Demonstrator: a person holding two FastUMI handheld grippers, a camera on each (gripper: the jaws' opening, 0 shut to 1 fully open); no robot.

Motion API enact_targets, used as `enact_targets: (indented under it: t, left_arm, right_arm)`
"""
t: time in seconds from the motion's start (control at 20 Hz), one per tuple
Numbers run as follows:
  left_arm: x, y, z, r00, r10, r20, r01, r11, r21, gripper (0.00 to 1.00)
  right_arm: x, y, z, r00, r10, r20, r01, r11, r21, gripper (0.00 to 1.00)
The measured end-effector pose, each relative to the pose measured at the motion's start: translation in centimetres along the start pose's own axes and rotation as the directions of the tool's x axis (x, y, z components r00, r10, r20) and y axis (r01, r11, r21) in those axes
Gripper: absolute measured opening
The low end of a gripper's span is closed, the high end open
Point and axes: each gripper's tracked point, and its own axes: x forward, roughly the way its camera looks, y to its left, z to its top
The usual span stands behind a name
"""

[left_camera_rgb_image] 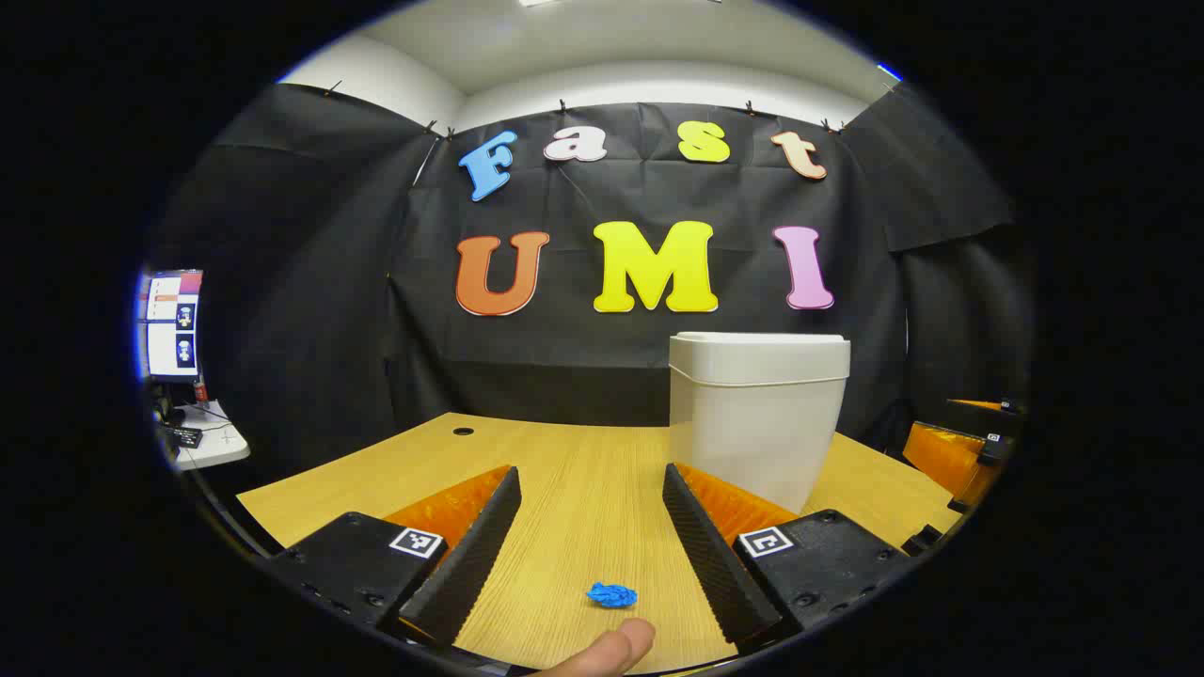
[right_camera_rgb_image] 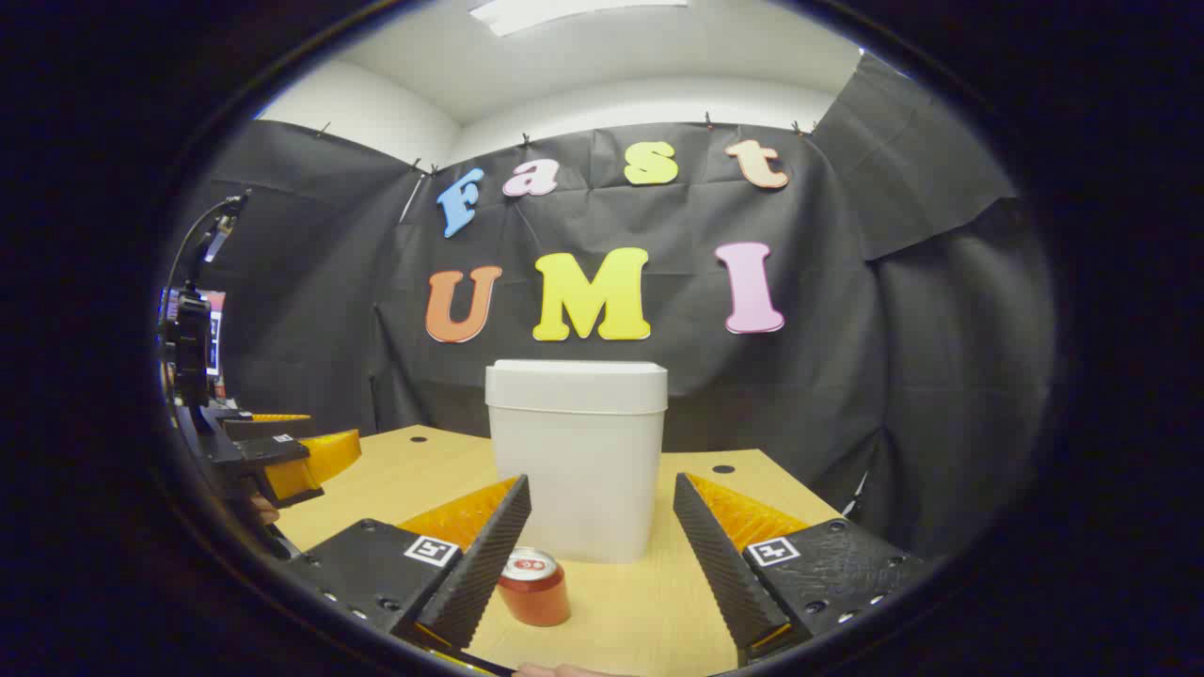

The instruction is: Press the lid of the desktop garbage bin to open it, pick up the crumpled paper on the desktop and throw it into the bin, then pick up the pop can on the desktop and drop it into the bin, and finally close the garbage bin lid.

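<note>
A fingertip (left_camera_rgb_image: 607, 649) edges in below the left tongs (left_camera_rgb_image: 591, 545), spread wide and empty over blue crumpled paper (left_camera_rgb_image: 611, 594). The right tongs (right_camera_rgb_image: 602, 555), likewise agape, flank a red pop can (right_camera_rgb_image: 533, 588) on the worktop (right_camera_rgb_image: 423, 480). Beyond, the white bin (right_camera_rgb_image: 576, 461) stands closed; pressing its lid (right_camera_rgb_image: 576, 385) likely comes first.

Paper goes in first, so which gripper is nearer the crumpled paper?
Left. The left gripper hangs open just behind the crumpled paper; the right gripper faces the pop can and bin.
</note>
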Motion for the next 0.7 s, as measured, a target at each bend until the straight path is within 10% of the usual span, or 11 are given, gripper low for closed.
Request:
enact_targets:
  t: [0.7]
  left_arm:
    - [0.1,-0.2,-1.4,0.999,-0.004,-0.032,0.004,1.000,0.007,0.98]
  right_arm:
    - [0.2,-0.6,-0.9,1.000,-0.009,-0.011,0.009,1.000,-0.008,0.95]
